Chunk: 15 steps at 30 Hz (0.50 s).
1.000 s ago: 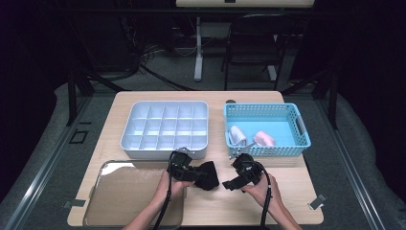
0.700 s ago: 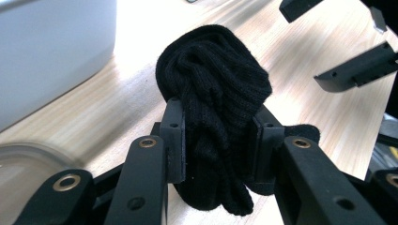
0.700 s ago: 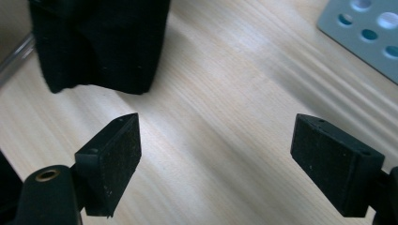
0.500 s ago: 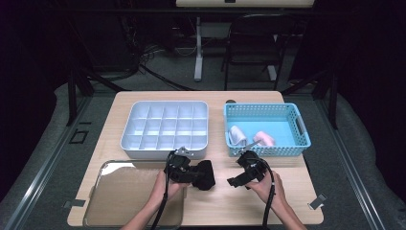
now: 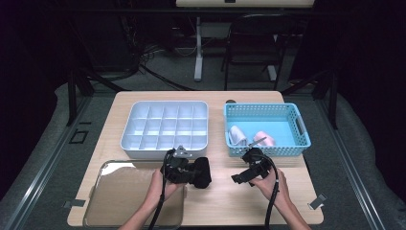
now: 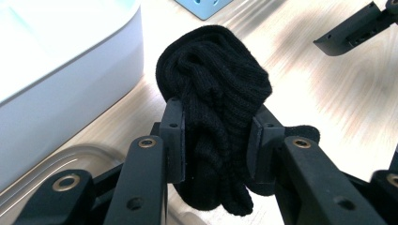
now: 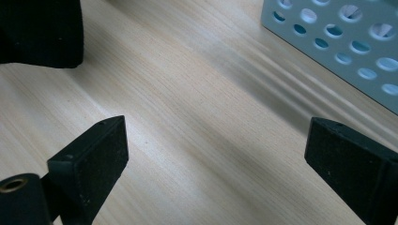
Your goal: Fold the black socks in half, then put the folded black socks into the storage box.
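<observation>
While your left claw [image 6: 213, 140] clamps the rolled sock [image 6: 216, 108] just above the bench [image 5: 225, 201], your right claw [image 7: 216, 159], its jaws just opened and empty, stands nearby. The organizer [image 5: 165, 127] lies directly beyond the sock.

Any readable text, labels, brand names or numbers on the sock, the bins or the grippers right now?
None: no view shows any readable writing.
Black knitted sock clamped in the left gripper: no tag or print.
White compartment tray and blue perforated plastic basket: no markings.
Right gripper, jaws just opened, nothing between them: no markings.
</observation>
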{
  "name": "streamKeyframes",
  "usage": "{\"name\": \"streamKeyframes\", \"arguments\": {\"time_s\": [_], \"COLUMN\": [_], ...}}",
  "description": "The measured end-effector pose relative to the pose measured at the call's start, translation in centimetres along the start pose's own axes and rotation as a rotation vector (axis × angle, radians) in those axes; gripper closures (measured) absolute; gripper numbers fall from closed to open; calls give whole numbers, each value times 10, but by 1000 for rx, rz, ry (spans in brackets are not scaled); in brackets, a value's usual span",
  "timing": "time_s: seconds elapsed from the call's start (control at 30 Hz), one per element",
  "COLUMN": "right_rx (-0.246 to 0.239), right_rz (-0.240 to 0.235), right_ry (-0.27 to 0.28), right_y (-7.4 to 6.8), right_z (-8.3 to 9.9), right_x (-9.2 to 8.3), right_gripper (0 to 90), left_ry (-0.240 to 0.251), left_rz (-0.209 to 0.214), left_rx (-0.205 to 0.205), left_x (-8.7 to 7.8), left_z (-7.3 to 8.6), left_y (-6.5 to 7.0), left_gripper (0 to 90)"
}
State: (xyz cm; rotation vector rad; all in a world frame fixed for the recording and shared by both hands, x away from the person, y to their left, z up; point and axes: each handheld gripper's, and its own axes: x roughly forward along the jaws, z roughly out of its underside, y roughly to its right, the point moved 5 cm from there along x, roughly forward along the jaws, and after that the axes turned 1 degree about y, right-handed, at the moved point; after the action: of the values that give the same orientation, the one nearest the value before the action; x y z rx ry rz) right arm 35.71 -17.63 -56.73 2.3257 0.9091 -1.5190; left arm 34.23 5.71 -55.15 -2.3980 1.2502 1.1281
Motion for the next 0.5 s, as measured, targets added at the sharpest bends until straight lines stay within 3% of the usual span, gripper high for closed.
{"name": "streamKeyframes", "arguments": {"time_s": [0.1, 0.13, 0.2, 0.5], "right_rx": [-12, 5, -6, 17], "right_rz": [6, -3, 13, 0], "right_ry": [-17, 3, -13, -6], "right_y": [2, 1, 4, 8], "right_z": [1, 0, 1, 1], "right_x": [-2, -1, -3, -2], "right_gripper": [62, 61, 61, 65], "left_ry": [6, 6, 8, 14], "left_rz": [-9, -11, -17, -36], "left_rx": [5, 8, 16, 30], "left_x": [-3, -4, -6, -16], "left_z": [-1, -1, -2, -3], "left_y": [1, 1, 1, -1], "left_gripper": [652, 652, 652, 652]}}
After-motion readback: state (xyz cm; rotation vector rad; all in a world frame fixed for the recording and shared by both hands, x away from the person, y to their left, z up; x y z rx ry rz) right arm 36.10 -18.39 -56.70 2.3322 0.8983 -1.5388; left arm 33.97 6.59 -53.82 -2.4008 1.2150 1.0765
